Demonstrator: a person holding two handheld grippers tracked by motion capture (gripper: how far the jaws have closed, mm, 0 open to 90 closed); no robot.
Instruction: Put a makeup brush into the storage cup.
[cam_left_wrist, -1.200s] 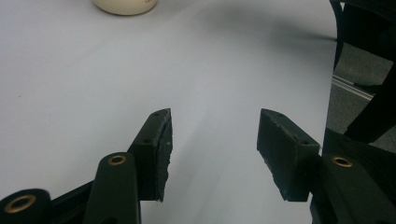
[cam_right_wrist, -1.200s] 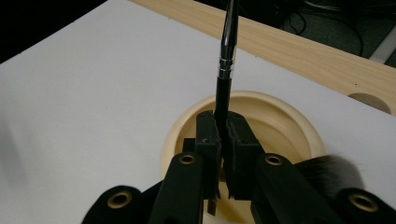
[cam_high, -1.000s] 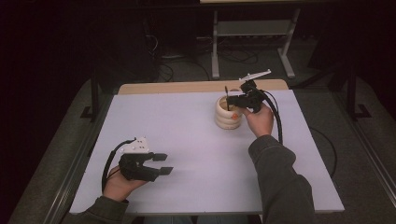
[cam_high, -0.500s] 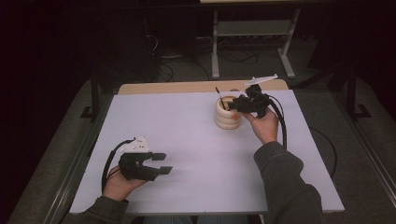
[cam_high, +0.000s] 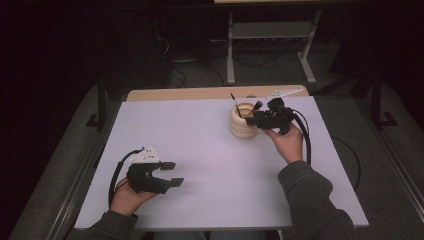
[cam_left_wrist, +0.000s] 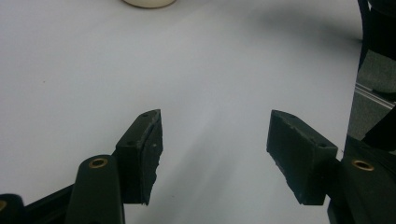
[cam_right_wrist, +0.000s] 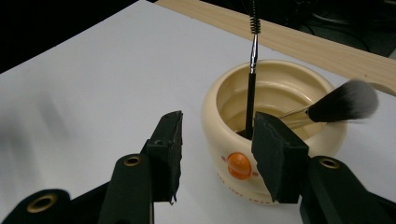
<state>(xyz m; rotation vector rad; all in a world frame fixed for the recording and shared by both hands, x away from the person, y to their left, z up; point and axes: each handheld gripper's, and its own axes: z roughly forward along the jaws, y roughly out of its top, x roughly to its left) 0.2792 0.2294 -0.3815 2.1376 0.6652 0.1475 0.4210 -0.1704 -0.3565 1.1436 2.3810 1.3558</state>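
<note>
Forearms enter from the near edge of the table (cam_high: 200, 130). The right hand (cam_high: 287, 142) reaches up and away with its sleeve (cam_high: 310, 200) trailing behind, holding the right claw (cam_high: 253, 119) level with its tips at the right side of the cream ceramic pot (cam_high: 243, 121). Its jaws have just been opening and stand apart with nothing between them; in the right gripper view the right claw (cam_right_wrist: 217, 140) frames the pot's near wall, the pads clear of it. The left hand (cam_high: 127, 197) rests low near the front left corner, and the left claw (cam_high: 170, 173) points across the white table top, jaws wide and empty, having just opened further; the left gripper view shows the left claw (cam_left_wrist: 215, 140) over bare surface.

The pot (cam_right_wrist: 273, 140) is squat and ribbed, glossy, with an orange round mark (cam_right_wrist: 239, 165) and small lettering on its front. Inside it, just beyond the right claw, a thin black spoolie brush (cam_right_wrist: 252, 60) stands nearly upright, and a fluffy makeup brush (cam_right_wrist: 343, 100) with dark, pale-tipped bristles leans over the rim to the right.
</note>
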